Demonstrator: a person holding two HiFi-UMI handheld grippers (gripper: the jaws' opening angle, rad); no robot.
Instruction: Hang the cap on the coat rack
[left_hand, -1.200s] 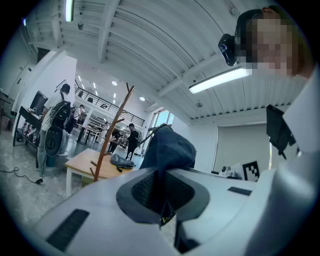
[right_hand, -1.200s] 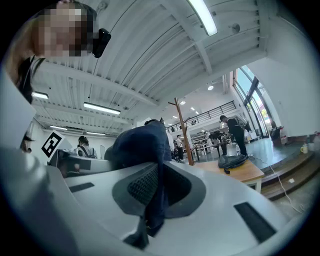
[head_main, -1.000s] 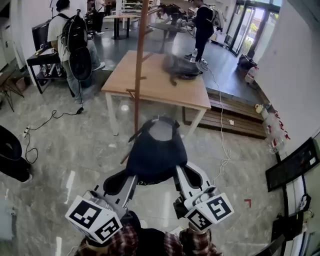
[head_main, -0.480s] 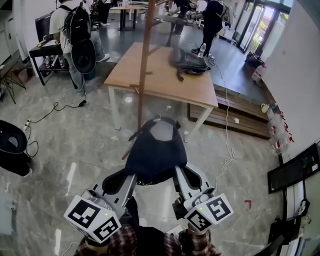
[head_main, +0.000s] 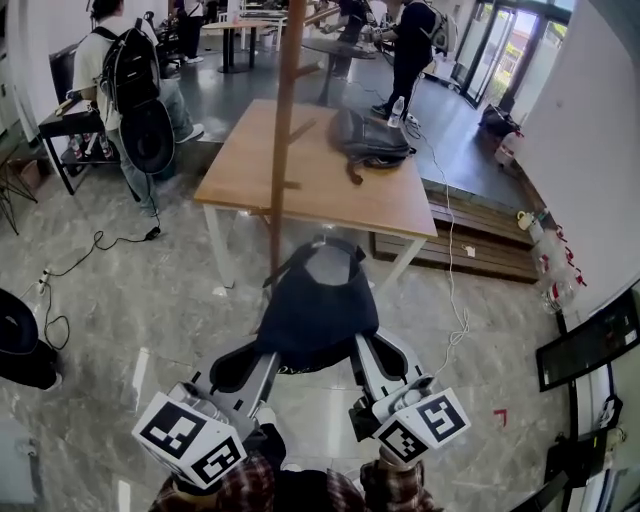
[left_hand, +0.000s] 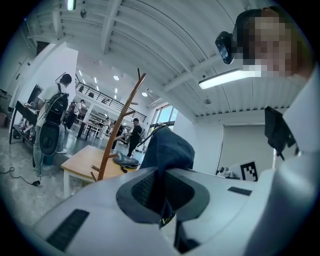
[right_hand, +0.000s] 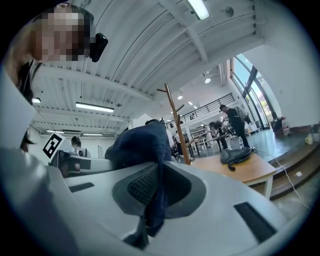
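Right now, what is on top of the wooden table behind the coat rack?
A dark backpack lies on the table, near its far right corner. The rest of the top looks bare, though the coat rack pole covers a thin strip.

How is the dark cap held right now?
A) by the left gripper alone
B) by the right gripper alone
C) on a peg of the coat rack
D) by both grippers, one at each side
D: the left gripper and the right gripper each pinch an edge of the cap.
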